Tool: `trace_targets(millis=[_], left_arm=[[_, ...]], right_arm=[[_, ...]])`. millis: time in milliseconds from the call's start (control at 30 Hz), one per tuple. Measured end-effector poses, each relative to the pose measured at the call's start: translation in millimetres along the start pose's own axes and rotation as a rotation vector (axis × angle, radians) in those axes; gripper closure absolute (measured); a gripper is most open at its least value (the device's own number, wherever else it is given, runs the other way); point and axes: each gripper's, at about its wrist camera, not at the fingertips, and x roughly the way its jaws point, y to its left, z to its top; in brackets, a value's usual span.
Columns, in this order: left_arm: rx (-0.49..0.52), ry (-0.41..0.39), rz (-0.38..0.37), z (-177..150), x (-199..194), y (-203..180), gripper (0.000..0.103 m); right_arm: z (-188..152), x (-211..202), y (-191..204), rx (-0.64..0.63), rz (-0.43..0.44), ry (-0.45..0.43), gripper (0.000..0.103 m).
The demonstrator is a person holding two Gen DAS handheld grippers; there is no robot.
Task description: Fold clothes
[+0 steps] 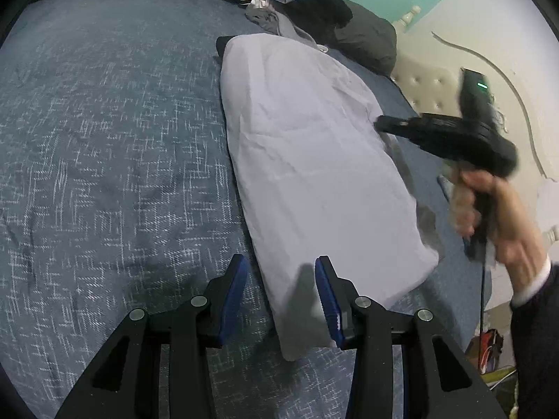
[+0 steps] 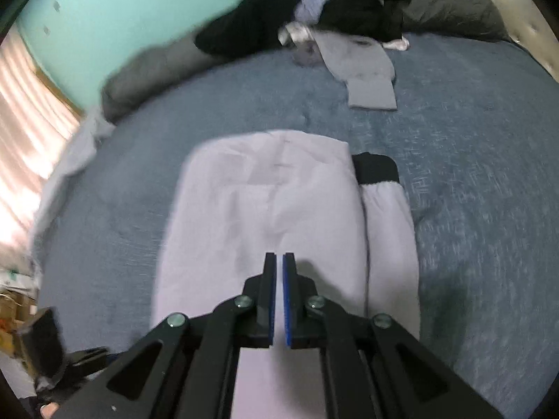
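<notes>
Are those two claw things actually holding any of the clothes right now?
No. The left gripper is open over the near corner of the folded pale garment, pads not pressing it. The right gripper is shut with nothing between its pads.

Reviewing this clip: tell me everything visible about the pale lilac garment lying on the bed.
The pale lilac garment is thin, lightly creased woven-looking cloth, folded into a long narrow panel lying flat on the blue-grey bedspread. A sleeve with a black cuff lies alongside one long edge, part tucked under. Its near corner lies between the left gripper fingers, which stand apart, not pinching it. The right gripper, shut and empty, is above it; contact cannot be told.
</notes>
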Motion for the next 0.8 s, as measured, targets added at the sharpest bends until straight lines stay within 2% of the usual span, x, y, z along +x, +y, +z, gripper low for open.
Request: trace_targets(millis=[67,233,467,600,667,800], left_arm=[[0.003,-0.001,-0.003,2.2,1.6,0.5,0.059],[0.028,0.011,-0.019,3.3,6.5,-1.8,0.058],[0.041,0.01,-0.024,8.9,7.9,2.1,0.057],[0.037,0.001,-0.035,12.2,3.4,1.3,0.057],[0.042,-0.002,-0.037,13.6,0.2,2.1,0.057],[0.044,-0.002,-0.044,13.3,-4.0,5.3,0.056]], right_arm=[[11.2,19.7,-8.2,0.023,-0.03,0.051,0.101],[15.1,47.4,-24.0,0.048,-0.087,0.133,0.103],[43.3,15.6,-0.6,-0.029,-0.043,0.006,0.103],[58.0,40.4,7.9,-0.071,-0.127,0.059,0.103],[62.6,54.9,-4.8,-0.052,-0.165,0.086,0.103],[60.1,69.1,-27.9,0.003,-0.176,0.106,0.103]])
